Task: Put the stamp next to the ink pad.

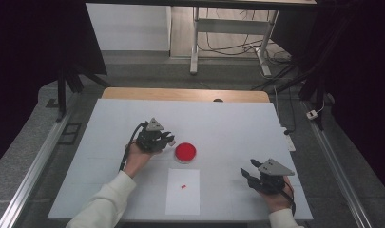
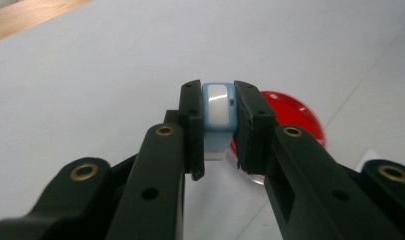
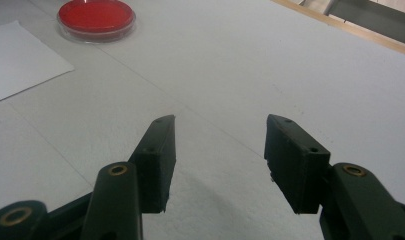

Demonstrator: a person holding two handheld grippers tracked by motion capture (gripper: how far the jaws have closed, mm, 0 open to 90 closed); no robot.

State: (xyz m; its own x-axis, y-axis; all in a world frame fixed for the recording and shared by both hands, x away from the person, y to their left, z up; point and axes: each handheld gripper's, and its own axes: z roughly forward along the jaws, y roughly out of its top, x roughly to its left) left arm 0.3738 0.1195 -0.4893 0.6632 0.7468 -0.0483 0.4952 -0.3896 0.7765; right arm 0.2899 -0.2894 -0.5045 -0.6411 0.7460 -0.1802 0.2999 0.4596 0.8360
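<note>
A small light-blue block with a white face (image 2: 218,117) is pinched between the black jaws of my left gripper (image 2: 219,125). In the high view that left gripper (image 1: 167,138) hovers just left of a round red dish (image 1: 185,152) in the middle of the table; the same red dish (image 2: 290,117) lies behind the jaws in the left gripper view. My right gripper (image 1: 247,173) rests low at the table's right front, jaws apart and empty. In its own view the right gripper (image 3: 220,165) points over bare table, with the red dish (image 3: 96,15) far off at upper left.
A white sheet of paper (image 1: 182,191) with a tiny red mark (image 1: 184,186) lies near the front edge, below the dish; its corner (image 3: 20,60) appears in the right gripper view. The white table top (image 1: 228,128) has a wooden far edge (image 1: 185,93). Metal rails flank both sides.
</note>
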